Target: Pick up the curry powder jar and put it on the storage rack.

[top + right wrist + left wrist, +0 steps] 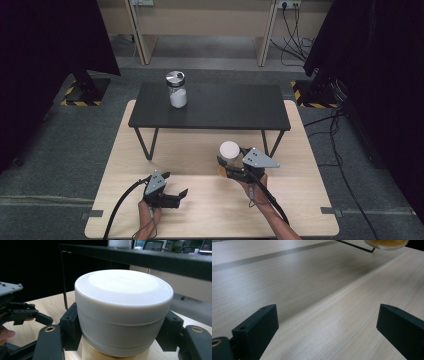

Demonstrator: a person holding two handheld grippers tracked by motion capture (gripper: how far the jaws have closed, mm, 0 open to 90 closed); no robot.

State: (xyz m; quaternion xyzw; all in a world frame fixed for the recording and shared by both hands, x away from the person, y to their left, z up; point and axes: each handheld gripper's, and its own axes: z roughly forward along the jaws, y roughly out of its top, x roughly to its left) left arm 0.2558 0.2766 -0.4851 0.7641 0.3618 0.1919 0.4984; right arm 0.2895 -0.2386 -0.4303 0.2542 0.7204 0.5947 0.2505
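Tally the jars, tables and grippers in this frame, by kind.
Jars: 2, white-lidded jar held by the right gripper, silver-lidded jar on the black table
Tables: 2, black table, wooden table
Grippers: 2, left gripper, right gripper
Total: 6

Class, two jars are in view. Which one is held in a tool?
The white-lidded jar with amber contents, clamped in the right tool. The other jar, holding white powder, stands free on the black bench.

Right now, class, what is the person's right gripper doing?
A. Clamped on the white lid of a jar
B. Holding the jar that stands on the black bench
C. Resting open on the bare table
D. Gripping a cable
A: in the right gripper view the two black jaws of the right gripper press against both sides of the white lid of the jar.
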